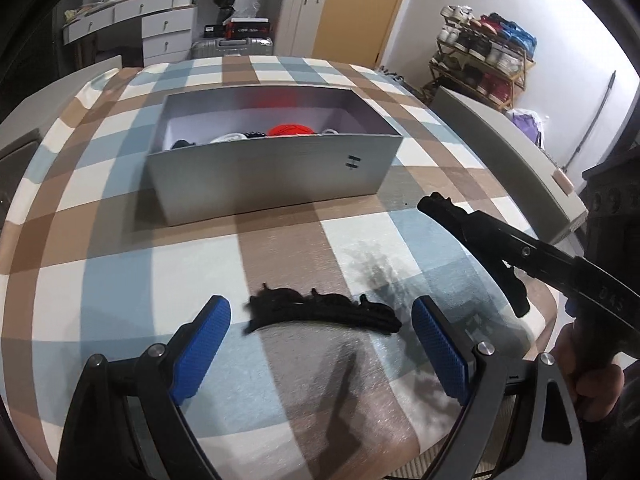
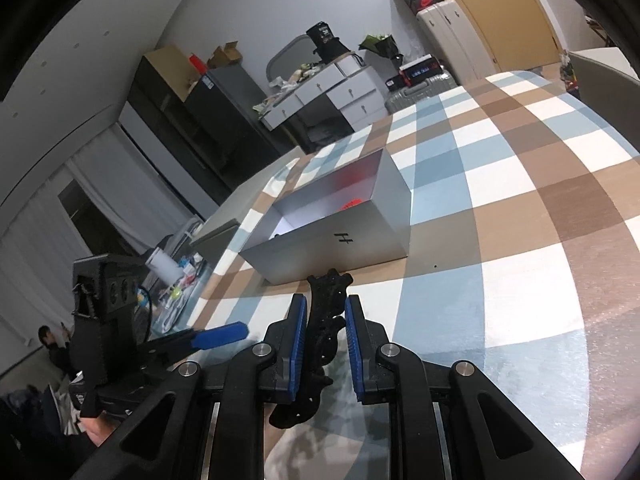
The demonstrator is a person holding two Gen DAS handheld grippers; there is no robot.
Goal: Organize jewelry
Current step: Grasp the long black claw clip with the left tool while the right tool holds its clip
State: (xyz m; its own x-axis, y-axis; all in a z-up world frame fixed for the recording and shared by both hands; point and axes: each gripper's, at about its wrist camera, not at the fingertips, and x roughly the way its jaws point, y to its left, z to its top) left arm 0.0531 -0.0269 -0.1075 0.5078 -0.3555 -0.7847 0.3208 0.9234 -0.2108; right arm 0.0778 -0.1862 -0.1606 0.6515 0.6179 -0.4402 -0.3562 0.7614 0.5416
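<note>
A black lacy band (image 1: 324, 312) lies on the checked tablecloth (image 1: 160, 264), right between the blue pads (image 1: 208, 320) of my left gripper (image 1: 320, 306), which stands wide open and does not touch it. Behind it stands an open silver box (image 1: 272, 176) with red, white and black pieces inside. My right gripper (image 2: 326, 320) is shut on a black ornate piece (image 2: 326, 336) whose tip sticks out toward the silver box (image 2: 332, 240). In the left wrist view the right gripper (image 1: 484, 228) hovers at the right with the black piece (image 1: 438, 202) at its tip.
The table's near right edge (image 1: 548, 304) is close to both grippers. A hand (image 1: 584, 364) holds the right gripper's handle. White drawers (image 1: 160, 28), a suitcase (image 1: 232, 46) and a shoe rack (image 1: 480, 60) stand beyond the table.
</note>
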